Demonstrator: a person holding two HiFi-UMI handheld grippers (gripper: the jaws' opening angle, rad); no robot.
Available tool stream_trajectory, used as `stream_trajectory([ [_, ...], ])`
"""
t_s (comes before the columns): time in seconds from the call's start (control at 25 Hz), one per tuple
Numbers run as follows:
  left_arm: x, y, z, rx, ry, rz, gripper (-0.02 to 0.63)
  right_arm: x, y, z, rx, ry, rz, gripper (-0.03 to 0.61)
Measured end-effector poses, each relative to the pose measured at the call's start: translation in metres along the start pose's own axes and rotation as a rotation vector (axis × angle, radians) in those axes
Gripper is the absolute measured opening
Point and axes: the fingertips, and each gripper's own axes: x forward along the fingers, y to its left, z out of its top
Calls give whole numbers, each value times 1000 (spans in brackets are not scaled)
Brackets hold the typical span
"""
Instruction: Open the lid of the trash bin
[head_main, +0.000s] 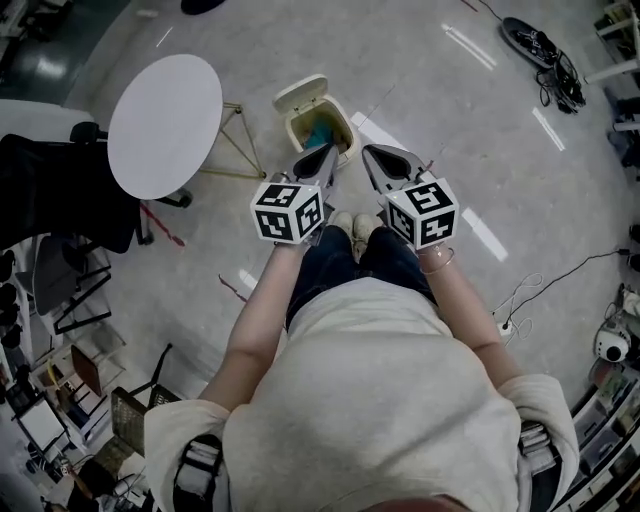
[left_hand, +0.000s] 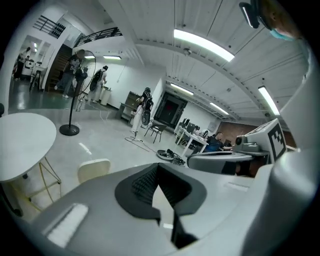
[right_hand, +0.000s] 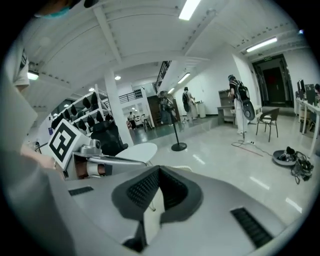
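A small cream trash bin stands on the floor in front of my feet in the head view. Its lid is tipped back and the inside shows teal and yellow rubbish. My left gripper hangs just over the bin's near edge, jaws together and empty. Beside it, the right gripper sits a little right of the bin, also shut on nothing. In the left gripper view the raised lid shows beyond the shut left gripper. The right gripper view shows the right gripper with its jaws closed.
A round white table on thin legs stands left of the bin, with a black chair further left. Cables lie at the far right, and a white cord runs along the right. My shoes are under the grippers.
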Motion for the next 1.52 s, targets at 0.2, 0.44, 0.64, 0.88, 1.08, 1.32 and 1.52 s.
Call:
stream_trajectory([
  [0.2, -8, -14, 8, 25, -15, 3, 9, -10, 10, 10, -47, -27, 25, 8],
  [0.44, -14, -22, 21, 53, -49, 35, 9, -18, 9, 25, -86, -64, 15, 8],
  [0.64, -23, -25, 12, 64, -51, 37, 9, -22, 12, 34, -88, -98, 9, 8],
  [0.88, -26, -20, 11, 100, -37, 63, 9, -22, 20, 27, -109, -87, 27, 8],
  [1.08, -30, -16, 10, 101, -48, 89, 9, -20, 23, 28, -108, -84, 39, 8],
  [1.32, -31, -17, 11, 103, -64, 89, 9, -18, 26, 30, -77, -89, 56, 8],
  [1.52, -31, -18, 8, 104, -62, 84, 9, -18, 28, 27, -95, -79, 53, 8],
])
